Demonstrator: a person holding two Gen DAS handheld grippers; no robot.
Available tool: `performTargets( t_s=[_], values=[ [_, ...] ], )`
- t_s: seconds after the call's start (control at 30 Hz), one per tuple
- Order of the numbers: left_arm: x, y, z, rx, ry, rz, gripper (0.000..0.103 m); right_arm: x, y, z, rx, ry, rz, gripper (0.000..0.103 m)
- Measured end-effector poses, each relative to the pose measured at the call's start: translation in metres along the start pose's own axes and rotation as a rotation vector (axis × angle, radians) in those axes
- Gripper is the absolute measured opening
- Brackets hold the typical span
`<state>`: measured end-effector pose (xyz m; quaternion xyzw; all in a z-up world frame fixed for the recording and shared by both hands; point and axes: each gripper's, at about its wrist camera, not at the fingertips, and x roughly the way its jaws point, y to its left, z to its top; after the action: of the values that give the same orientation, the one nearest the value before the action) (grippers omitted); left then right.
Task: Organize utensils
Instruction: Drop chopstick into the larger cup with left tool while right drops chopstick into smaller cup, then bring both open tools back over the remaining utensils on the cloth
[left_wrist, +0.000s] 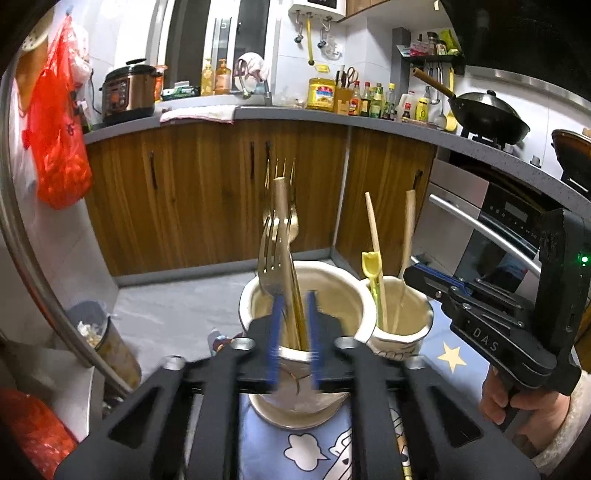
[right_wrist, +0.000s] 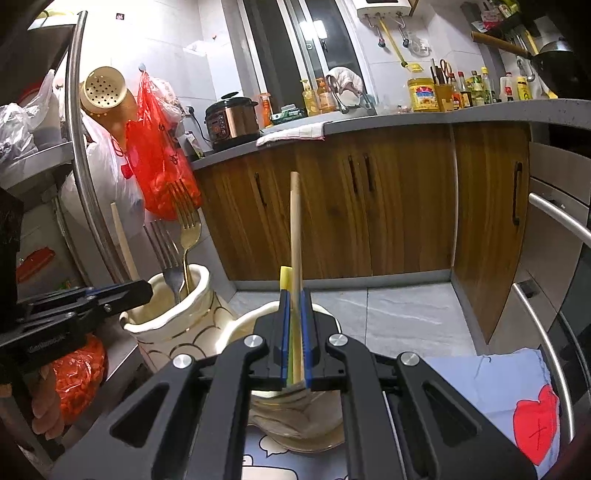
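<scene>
Two cream ceramic holders stand on a blue patterned cloth (left_wrist: 447, 354). The left holder (left_wrist: 299, 291) contains a silver fork (left_wrist: 271, 254), gold forks and a wooden handle (left_wrist: 282, 218). My left gripper (left_wrist: 294, 306) sits over its rim with the jaws slightly apart around the utensil stems, blurred. The right holder (left_wrist: 402, 314) contains wooden chopsticks (left_wrist: 375, 236) and a yellow-green utensil (left_wrist: 370, 267). My right gripper (right_wrist: 294, 306) is over this holder (right_wrist: 258, 317), shut on a wooden chopstick (right_wrist: 295, 229); the yellow-green utensil (right_wrist: 285, 277) stands beside it.
Wooden cabinets (left_wrist: 207, 192) and a grey counter (left_wrist: 295, 114) with a rice cooker, bottles and wok lie beyond. A metal rack pole (right_wrist: 79, 155) and red bags (right_wrist: 159, 162) are to the left. An oven door (left_wrist: 491, 229) is on the right.
</scene>
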<state>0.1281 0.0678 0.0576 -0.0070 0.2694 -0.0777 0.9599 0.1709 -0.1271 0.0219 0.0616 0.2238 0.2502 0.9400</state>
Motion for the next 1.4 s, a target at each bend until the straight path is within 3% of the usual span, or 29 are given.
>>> performTargets(
  t_s=[0.1,0.17,0.23,0.37,0.43,0.6,0.83,1.0,1.4],
  values=[
    [-0.008,-0.001,0.002,0.004,-0.022,0.009,0.042,-0.004,-0.002,0.003,0.013,0.012,0.007,0.033],
    [-0.014,-0.001,0.003,0.005,-0.023,0.013,0.047,-0.012,-0.004,0.004,0.025,0.016,0.007,0.034],
    [-0.022,-0.002,0.001,0.006,-0.023,0.023,0.051,-0.02,-0.006,0.005,0.031,0.033,-0.001,0.05],
    [-0.039,-0.005,-0.013,0.022,-0.009,0.065,0.07,-0.047,-0.014,0.001,0.041,0.059,-0.042,0.064],
    [-0.043,-0.008,-0.027,0.028,0.009,0.072,0.073,-0.061,-0.02,-0.008,0.044,0.083,-0.066,0.075],
    [-0.045,-0.014,-0.07,0.022,0.083,0.121,0.079,-0.087,-0.035,-0.04,0.044,0.173,-0.134,0.082],
    [-0.036,-0.028,-0.114,0.007,0.213,0.129,0.081,-0.108,-0.041,-0.079,0.067,0.271,-0.173,0.085],
    [-0.037,-0.041,-0.133,0.028,0.251,0.109,0.082,-0.113,-0.035,-0.097,0.057,0.33,-0.18,0.085],
    [-0.036,-0.052,-0.145,0.008,0.274,0.079,0.082,-0.116,-0.022,-0.129,0.002,0.413,-0.177,0.084]
  ],
)
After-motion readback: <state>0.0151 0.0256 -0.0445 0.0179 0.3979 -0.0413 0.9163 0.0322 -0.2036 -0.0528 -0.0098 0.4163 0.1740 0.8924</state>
